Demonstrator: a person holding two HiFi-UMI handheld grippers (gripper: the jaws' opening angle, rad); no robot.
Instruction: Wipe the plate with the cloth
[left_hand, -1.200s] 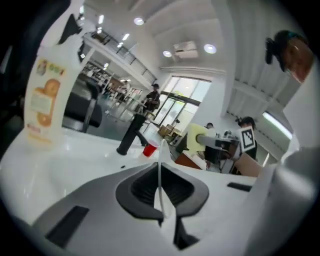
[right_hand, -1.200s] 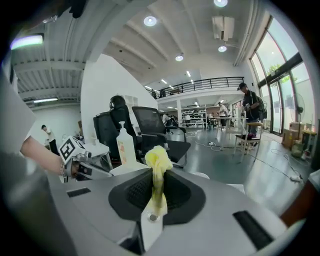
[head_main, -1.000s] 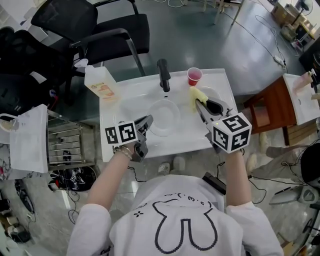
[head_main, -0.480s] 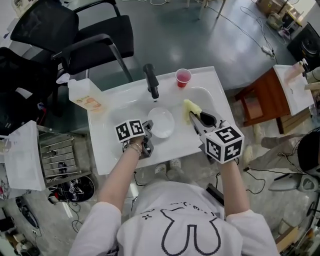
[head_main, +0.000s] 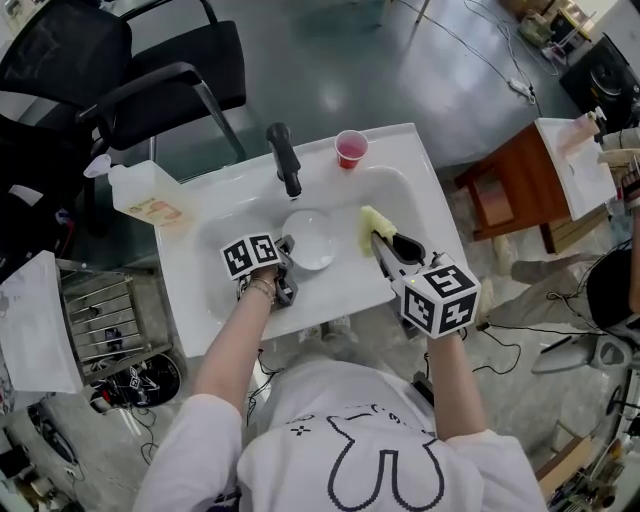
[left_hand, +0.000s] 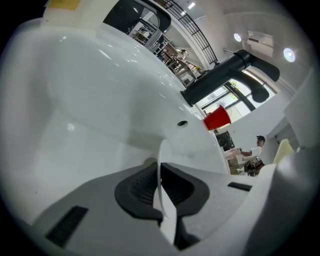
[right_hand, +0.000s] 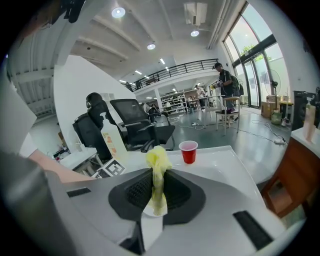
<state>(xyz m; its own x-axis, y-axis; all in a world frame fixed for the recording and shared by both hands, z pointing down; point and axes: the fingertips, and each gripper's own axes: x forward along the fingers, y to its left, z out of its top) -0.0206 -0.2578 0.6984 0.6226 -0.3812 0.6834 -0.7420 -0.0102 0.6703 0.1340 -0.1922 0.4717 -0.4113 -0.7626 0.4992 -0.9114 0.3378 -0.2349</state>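
Observation:
A white plate (head_main: 310, 240) sits low in the white sink basin (head_main: 400, 190), below the black faucet (head_main: 284, 158). My left gripper (head_main: 289, 250) is shut on the plate's near-left rim. In the left gripper view the thin plate edge (left_hand: 161, 155) stands pinched between the dark pads of my left gripper (left_hand: 159, 187). My right gripper (head_main: 376, 240) hovers just right of the plate, shut on a bunched yellow cloth (head_main: 369, 222). In the right gripper view the cloth (right_hand: 159, 170) sticks up from the closed jaws of that gripper (right_hand: 159, 192). Cloth and plate are apart.
A red cup (head_main: 350, 148) stands on the sink's back rim, right of the faucet. A clear bottle (head_main: 145, 195) lies at the sink's left end. Black chairs (head_main: 150, 70) stand behind the sink. To the right stands a wooden stool (head_main: 500, 195).
My left gripper has sunk into the basin with the plate in it. My right gripper has come down a little with the cloth, closer to the plate.

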